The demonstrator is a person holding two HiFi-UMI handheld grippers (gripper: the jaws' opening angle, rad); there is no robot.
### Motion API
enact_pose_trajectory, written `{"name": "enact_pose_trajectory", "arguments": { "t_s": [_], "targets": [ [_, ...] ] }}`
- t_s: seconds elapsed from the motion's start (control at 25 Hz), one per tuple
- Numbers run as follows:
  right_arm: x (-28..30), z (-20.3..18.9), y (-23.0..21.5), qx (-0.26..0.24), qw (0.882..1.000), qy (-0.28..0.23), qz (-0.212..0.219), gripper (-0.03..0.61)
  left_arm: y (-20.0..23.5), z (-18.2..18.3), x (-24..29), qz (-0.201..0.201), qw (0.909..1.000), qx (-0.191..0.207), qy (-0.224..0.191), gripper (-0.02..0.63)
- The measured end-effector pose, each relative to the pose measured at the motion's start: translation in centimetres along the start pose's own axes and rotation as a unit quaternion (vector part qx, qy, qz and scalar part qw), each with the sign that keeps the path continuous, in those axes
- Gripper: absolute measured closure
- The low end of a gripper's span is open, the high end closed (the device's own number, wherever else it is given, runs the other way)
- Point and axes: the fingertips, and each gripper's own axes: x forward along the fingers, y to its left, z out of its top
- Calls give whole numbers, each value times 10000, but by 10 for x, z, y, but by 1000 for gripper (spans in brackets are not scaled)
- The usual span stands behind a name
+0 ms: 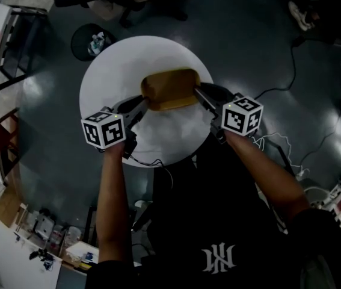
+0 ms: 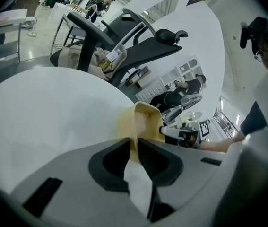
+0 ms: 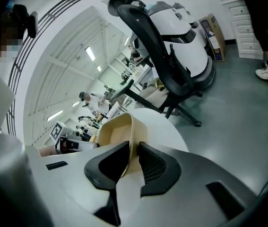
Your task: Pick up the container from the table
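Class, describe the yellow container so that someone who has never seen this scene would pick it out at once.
Find the round white table on the dark floor. Near its middle is a mustard-yellow, open, rounded-rectangular, plastic-looking container. It is the only coloured thing there, with the left gripper and right gripper each clamped on one end wall.

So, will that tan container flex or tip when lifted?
Probably light: the container looks thin-walled and empty. The left gripper and right gripper each pinch one end wall, so it may flex slightly; opposite grips should limit tipping.
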Motion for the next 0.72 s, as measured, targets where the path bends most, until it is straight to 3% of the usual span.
{"name": "enact_pose_trajectory", "arguments": {
  "t_s": [0.36, 0.72],
  "targets": [
    [-22, 49, 54, -531, 9977, -318, 268, 492, -39, 31, -44, 5, 9981, 272, -557, 555],
    [-23, 98, 136, -1358, 9873, -566, 600, 491, -63, 67, -118, 122, 9900, 618, -1265, 557]
  ]
}}
